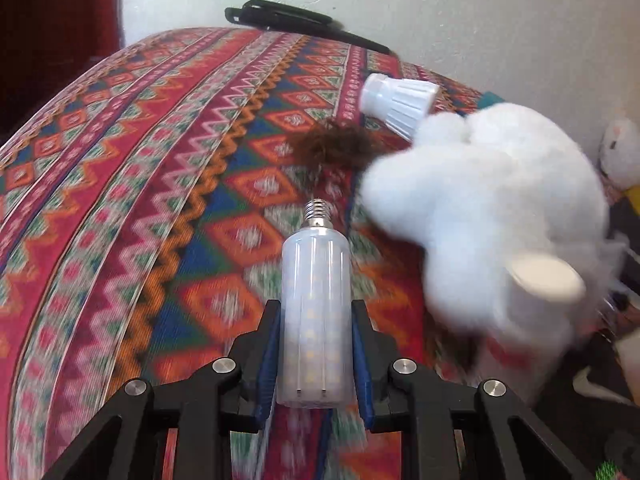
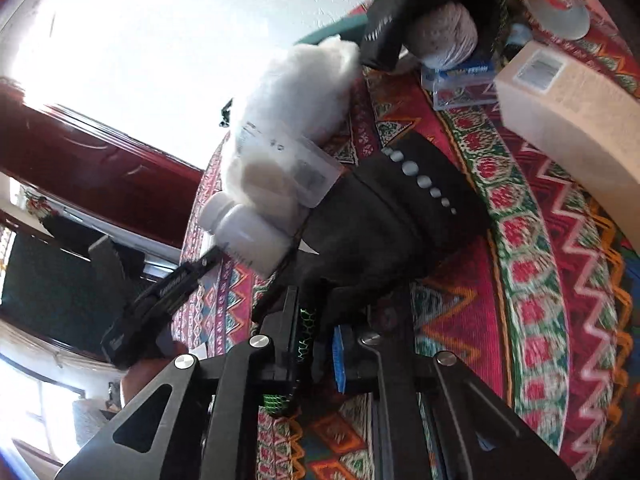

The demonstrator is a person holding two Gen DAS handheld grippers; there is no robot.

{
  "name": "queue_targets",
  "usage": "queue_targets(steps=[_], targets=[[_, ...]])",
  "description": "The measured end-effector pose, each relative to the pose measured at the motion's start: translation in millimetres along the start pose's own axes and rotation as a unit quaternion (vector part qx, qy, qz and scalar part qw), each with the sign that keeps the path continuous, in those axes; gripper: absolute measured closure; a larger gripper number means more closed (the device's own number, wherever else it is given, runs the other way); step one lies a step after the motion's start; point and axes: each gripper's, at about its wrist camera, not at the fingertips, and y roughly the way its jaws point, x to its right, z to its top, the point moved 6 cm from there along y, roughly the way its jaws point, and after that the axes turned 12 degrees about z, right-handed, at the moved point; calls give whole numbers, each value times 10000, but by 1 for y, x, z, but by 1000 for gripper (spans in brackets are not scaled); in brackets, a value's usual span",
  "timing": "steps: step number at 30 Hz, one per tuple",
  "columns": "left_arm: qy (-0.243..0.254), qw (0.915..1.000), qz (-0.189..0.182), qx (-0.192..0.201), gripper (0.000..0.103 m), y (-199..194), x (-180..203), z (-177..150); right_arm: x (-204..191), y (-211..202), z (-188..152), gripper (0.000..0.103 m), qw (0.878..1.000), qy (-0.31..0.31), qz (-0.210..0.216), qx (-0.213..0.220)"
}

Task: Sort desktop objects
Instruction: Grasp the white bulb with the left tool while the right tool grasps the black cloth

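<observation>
Left wrist view shows the left gripper (image 1: 316, 360) clamped on a frosted corn-style light bulb (image 1: 314, 300), its blue pads pressed to both sides of the tube and the screw base pointing away over the patterned cloth (image 1: 140, 200). A fluffy white toy (image 1: 492, 208) lies just beside the bulb on the right, with a second white bulb (image 1: 396, 100) and a brown tuft (image 1: 336, 146) farther back, and a black pen (image 1: 296, 20) at the far edge.

Right wrist view shows the right gripper (image 2: 316, 340) pinched nearly closed on the edge of a black cloth item with green netting (image 2: 384, 232). A white bottle (image 2: 248, 236) and the toy rest against that item, near a cardboard box (image 2: 568, 120).

The bulb is smooth and round, held only toward its rear end, so it could pivot or slip if swung quickly. Lifting the cloth item may drag the bottle and toy along or roll the bottle off the edge, since they lean on it.
</observation>
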Motion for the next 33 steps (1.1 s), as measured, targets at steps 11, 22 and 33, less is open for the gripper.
queue_targets(steps=[11, 22, 33], targets=[[97, 9991, -259, 335, 78, -120, -4, -101, -37, -71, -82, 91, 9990, -348, 237, 114], [1158, 9883, -987, 120, 78, -203, 66, -207, -4, -186, -209, 92, 9989, -391, -228, 91], [2511, 9376, -2368, 419, 78, -301, 215, -250, 9, -373, -192, 92, 9725, -605, -1587, 1596]])
